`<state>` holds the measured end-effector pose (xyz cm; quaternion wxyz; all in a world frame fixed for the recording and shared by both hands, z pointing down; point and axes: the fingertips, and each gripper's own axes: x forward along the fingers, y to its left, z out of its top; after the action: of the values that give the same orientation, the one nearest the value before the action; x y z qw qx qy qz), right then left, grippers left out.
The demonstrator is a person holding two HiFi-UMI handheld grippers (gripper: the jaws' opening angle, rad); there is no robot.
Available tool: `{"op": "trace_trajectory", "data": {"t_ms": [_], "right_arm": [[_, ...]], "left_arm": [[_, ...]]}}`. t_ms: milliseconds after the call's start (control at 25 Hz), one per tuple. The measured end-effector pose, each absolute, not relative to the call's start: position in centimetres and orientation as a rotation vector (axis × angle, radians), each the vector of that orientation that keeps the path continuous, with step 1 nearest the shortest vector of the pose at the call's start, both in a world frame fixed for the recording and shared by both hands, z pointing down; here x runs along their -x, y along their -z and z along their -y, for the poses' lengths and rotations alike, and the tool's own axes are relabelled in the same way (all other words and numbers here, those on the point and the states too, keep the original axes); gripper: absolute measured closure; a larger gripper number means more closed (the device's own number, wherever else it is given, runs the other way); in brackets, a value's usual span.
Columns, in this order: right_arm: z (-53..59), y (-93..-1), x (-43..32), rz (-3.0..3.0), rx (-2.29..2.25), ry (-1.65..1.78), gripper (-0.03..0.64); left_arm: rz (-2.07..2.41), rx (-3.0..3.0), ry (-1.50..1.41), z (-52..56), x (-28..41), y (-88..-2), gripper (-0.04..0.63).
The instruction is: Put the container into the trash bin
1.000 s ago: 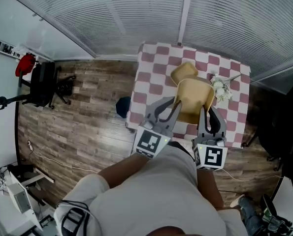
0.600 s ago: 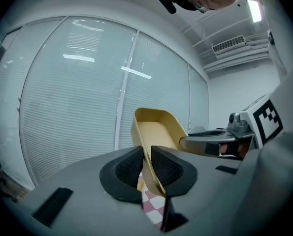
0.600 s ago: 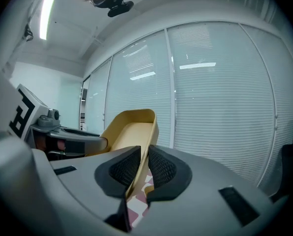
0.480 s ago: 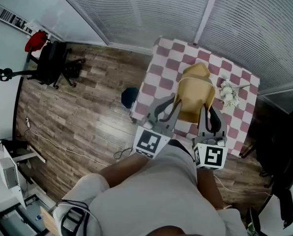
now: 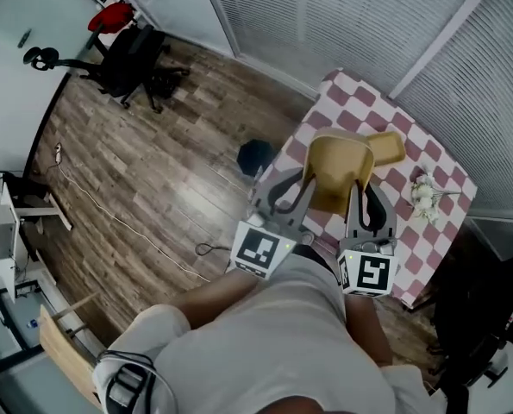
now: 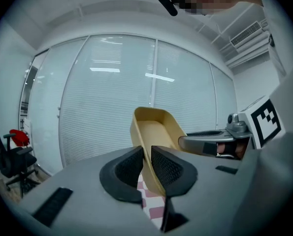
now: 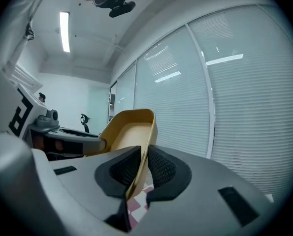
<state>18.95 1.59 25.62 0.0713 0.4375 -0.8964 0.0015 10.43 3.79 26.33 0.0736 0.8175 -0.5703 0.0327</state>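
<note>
A tan plastic container hangs in the air over the near left part of the checked table, tipped with its open side towards me. My left gripper is shut on its left wall and my right gripper on its right wall. In the left gripper view the container rises from between the pads of the left gripper. The right gripper view shows the same wall of the container pinched in the right gripper. A dark blue trash bin stands on the wood floor just left of the table.
A second tan piece lies on the table behind the held container. White flowers lie at the table's right. A black office chair with something red on it stands far left. A cable runs across the floor. Blinds line the far wall.
Both grippers have swung left together with the container still held. The table now sits further right in view, and the trash bin and open floor have come nearer the middle.
</note>
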Motion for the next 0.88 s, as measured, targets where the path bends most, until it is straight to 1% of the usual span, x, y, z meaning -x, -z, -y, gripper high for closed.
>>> {"op": "trace_trajectory", "data": {"t_ms": [200, 880], "right_arm": [[-1.9, -25.0, -13.5, 2.766, -1.146, 0.021, 0.554], [-5.3, -24.7, 6.1, 2.868, -0.757, 0.065, 0.555]], "left_arm": [[1.856, -2.337, -0.068, -5.1, -5.4, -25.9, 0.522], [2.121, -2.042, 0.023, -10.6, 13.1, -26.1, 0.522]]}}
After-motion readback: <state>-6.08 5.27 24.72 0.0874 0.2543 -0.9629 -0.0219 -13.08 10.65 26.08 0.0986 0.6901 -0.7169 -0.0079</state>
